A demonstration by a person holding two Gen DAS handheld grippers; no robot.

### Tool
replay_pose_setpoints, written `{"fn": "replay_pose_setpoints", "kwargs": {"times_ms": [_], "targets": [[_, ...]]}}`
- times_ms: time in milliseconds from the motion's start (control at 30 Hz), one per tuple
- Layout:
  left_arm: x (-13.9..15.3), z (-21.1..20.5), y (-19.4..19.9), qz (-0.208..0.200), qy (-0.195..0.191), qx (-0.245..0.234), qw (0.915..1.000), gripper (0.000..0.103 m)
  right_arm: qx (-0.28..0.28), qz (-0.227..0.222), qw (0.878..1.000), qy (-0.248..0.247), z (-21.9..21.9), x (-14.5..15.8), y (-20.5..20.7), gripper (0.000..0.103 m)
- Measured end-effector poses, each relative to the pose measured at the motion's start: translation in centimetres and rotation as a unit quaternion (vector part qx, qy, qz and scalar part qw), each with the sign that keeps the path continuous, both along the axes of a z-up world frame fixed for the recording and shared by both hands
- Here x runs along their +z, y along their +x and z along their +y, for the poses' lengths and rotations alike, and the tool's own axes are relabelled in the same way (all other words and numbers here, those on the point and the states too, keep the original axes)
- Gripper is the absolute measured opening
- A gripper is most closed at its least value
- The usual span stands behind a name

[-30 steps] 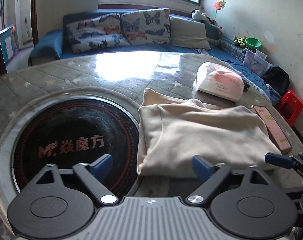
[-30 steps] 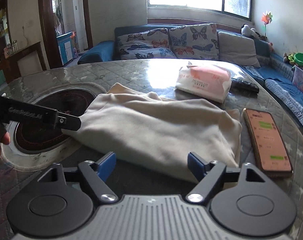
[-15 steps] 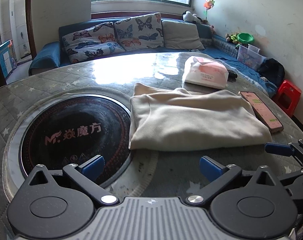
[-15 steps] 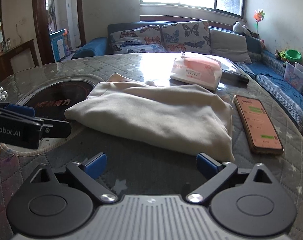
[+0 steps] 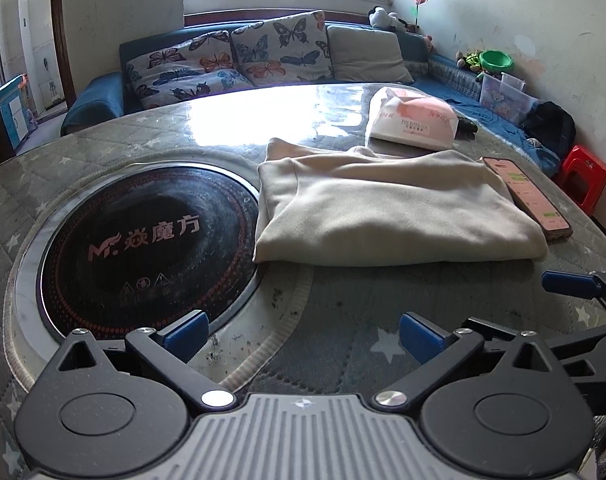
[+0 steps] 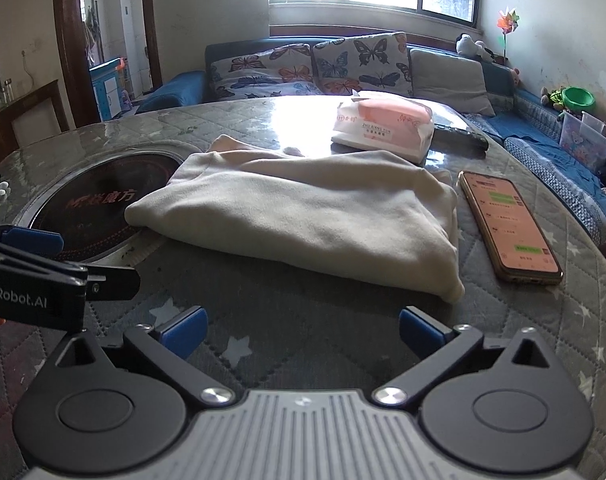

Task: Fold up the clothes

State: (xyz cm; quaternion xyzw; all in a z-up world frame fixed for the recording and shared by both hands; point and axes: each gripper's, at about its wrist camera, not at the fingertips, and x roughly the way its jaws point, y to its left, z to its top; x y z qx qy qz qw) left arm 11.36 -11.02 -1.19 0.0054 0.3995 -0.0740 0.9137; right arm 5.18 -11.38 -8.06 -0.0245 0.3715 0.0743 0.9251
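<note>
A cream garment lies folded into a flat rectangle on the round table, also in the right wrist view. My left gripper is open and empty, low over the table, well short of the garment's near edge. My right gripper is open and empty, also short of the garment. The right gripper's blue fingertip shows at the right edge of the left wrist view. The left gripper's body shows at the left of the right wrist view.
A black induction hob is set in the table left of the garment. A phone with a lit screen lies right of it. A tissue pack and a remote lie behind. A sofa stands beyond the table.
Both grippers have pulled back from the garment toward the table's near edge. The garment lies as before, and both grippers stay open.
</note>
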Motion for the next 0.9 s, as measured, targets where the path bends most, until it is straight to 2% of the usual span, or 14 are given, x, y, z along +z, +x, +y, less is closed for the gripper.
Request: {"fn": "replay_pose_setpoints", "kwargs": {"times_ms": [900], "targets": [[-0.9, 0.3, -0.3, -0.002, 0.014, 0.02, 0.9997, 0.103, -0.008, 0.01, 1.0, 0.0, 0.2, -1.1, 0.2, 0.103]]}}
